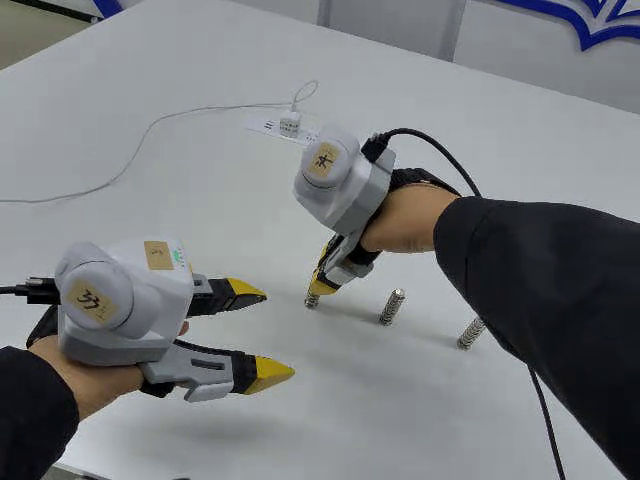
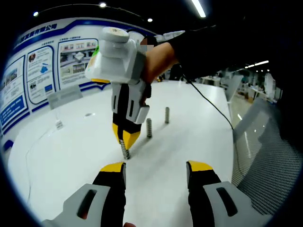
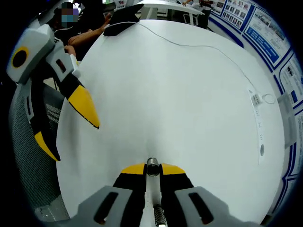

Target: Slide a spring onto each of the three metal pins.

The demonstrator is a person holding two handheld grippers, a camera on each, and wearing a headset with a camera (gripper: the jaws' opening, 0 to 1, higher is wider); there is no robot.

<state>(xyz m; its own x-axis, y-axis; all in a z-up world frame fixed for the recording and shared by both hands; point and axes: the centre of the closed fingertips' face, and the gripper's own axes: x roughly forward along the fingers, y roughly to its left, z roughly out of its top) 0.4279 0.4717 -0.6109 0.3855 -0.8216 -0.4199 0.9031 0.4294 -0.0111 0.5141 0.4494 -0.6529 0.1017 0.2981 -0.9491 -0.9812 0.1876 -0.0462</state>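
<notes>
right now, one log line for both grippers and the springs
left gripper open, empty | right gripper shut on first spring, tips near table | second spring and third spring upright, free

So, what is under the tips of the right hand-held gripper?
A coiled spring, standing on the white table, its top pinched by the right hand-held gripper. Coils and jaws cover any pin inside.

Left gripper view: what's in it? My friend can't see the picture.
The right gripper, held in a person's hand, points down with its yellow tongs shut on a spring standing on the white table. Two more springs stand upright behind it, and the left gripper at the bottom has its tongs open.
</notes>
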